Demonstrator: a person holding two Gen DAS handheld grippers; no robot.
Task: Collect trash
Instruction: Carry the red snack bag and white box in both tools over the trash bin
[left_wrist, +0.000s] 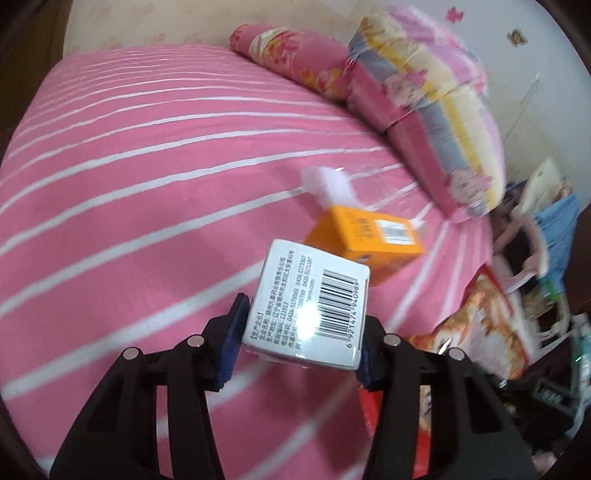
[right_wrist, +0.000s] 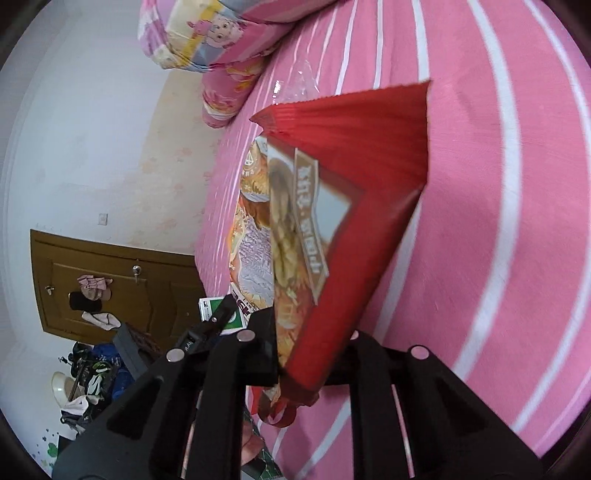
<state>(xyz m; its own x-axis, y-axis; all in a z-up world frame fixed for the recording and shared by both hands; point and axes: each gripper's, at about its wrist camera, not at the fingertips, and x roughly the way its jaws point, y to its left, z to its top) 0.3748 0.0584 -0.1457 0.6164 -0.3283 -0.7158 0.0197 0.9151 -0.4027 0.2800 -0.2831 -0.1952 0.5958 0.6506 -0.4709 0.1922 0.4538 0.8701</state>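
In the left wrist view, low in the centre of the frame, our left gripper pinches a white box between its blue pads, barcode face up, raised over the pink striped bed. Just above and right of it an orange box lies on the sheet. In the right wrist view our right gripper clamps a red snack bag, which rises through the middle of the frame.
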